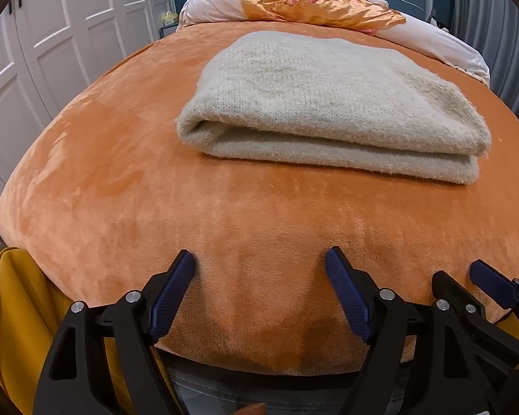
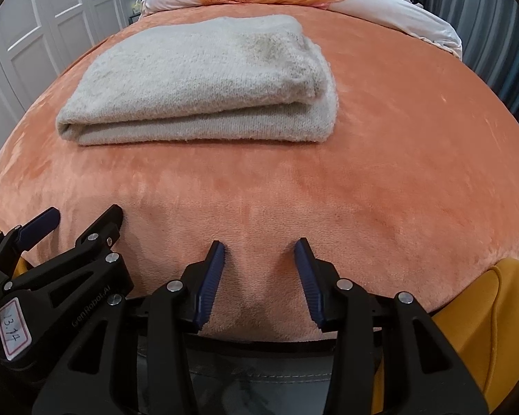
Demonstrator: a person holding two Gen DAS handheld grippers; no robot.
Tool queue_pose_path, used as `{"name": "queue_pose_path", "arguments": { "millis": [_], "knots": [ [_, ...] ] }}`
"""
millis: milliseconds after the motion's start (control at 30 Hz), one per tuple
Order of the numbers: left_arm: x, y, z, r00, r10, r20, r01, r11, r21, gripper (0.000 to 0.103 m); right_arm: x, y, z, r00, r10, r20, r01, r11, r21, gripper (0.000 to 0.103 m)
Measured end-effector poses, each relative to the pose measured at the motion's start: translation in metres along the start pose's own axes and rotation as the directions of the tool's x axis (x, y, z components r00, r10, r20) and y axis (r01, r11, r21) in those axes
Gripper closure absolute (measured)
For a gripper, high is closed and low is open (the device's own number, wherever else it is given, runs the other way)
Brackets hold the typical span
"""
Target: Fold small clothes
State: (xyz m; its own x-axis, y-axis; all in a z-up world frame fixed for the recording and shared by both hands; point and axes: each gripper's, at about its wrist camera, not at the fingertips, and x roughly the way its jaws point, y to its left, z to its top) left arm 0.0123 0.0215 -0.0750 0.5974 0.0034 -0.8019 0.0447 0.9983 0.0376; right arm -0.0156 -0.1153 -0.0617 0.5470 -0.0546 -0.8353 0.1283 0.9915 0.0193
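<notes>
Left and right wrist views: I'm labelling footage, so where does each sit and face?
Left wrist: on the left gripper, facing down the orange bed cover at the folded cream garment; right gripper shows.
Right wrist: on the right gripper; left gripper shows.
Shared: garment, cover, floral pillow, both jaws open and empty.

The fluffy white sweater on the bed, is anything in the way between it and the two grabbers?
No. Only bare orange blanket lies between the folded sweater and the left gripper and right gripper. Both are open, holding nothing.
</notes>
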Motion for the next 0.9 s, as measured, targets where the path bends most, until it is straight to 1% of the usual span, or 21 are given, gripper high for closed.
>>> {"name": "queue_pose_path", "arguments": {
  "millis": [167,333,900],
  "knots": [
    [0.0002,-0.0005,-0.0009,1.000,-0.001,0.000,0.001,1.000,-0.006,0.024,0.0001,0.0016,-0.0009,1.000,-0.003,0.003,0.003,1.000,0.005,0.061],
    [0.0030,0.0026,0.0007,1.000,0.006,-0.009,-0.006,1.000,-0.019,0.017,0.0011,-0.0017,-0.0006,1.000,0.000,0.004,0.000,1.000,0.009,0.061],
    [0.0036,0.0032,0.0011,1.000,0.006,-0.008,-0.007,1.000,-0.018,0.016,0.0010,-0.0037,-0.0016,1.000,0.000,0.012,0.000,1.000,0.010,0.061]
  ]
}}
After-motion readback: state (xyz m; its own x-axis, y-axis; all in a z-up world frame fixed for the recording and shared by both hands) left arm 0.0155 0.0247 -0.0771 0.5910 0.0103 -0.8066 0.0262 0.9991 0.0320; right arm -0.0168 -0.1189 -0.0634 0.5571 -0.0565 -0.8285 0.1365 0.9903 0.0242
